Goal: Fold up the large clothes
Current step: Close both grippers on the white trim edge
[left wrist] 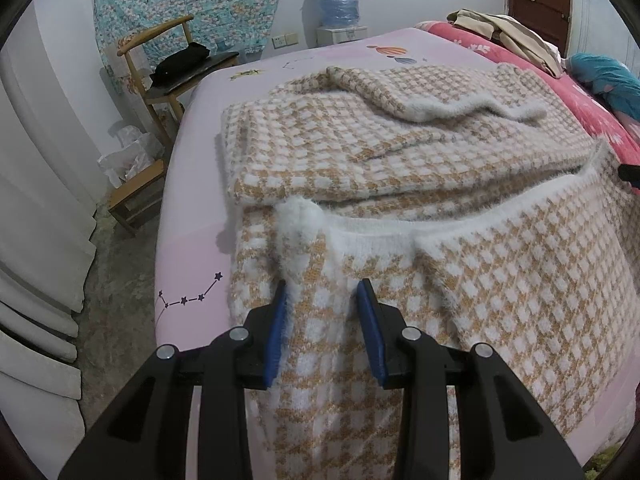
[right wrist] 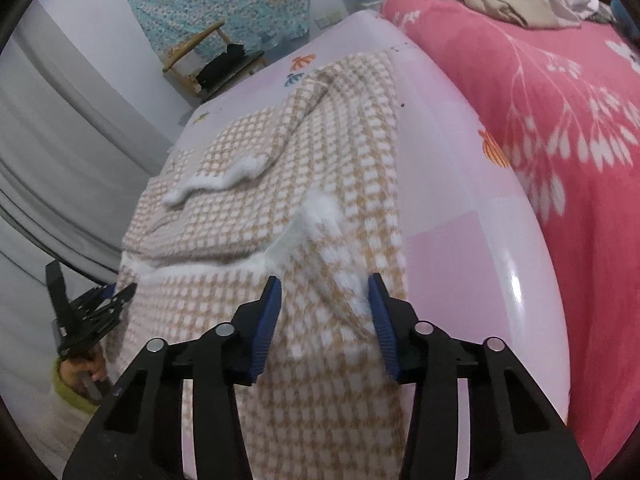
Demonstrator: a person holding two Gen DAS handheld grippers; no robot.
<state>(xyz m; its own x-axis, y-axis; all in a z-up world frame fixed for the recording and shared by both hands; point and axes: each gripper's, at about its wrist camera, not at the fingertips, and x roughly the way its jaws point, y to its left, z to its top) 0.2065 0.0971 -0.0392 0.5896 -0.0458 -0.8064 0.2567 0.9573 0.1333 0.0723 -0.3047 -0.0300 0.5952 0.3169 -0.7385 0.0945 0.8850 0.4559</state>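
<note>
A large tan-and-white checked fuzzy sweater lies on a pink bed sheet, its sleeves folded across the body. It also shows in the right wrist view. My left gripper has its jaws apart, with the sweater's near left edge and white fuzzy trim bunched between the fingers. My right gripper has its jaws apart, with the near right edge of the sweater raised between the fingers. The left gripper also shows at the left of the right wrist view.
A red floral blanket covers the bed's right side, with beige clothes piled at its far end. A wooden chair with a black item, a low stool and a blue water jug stand past the bed's left edge.
</note>
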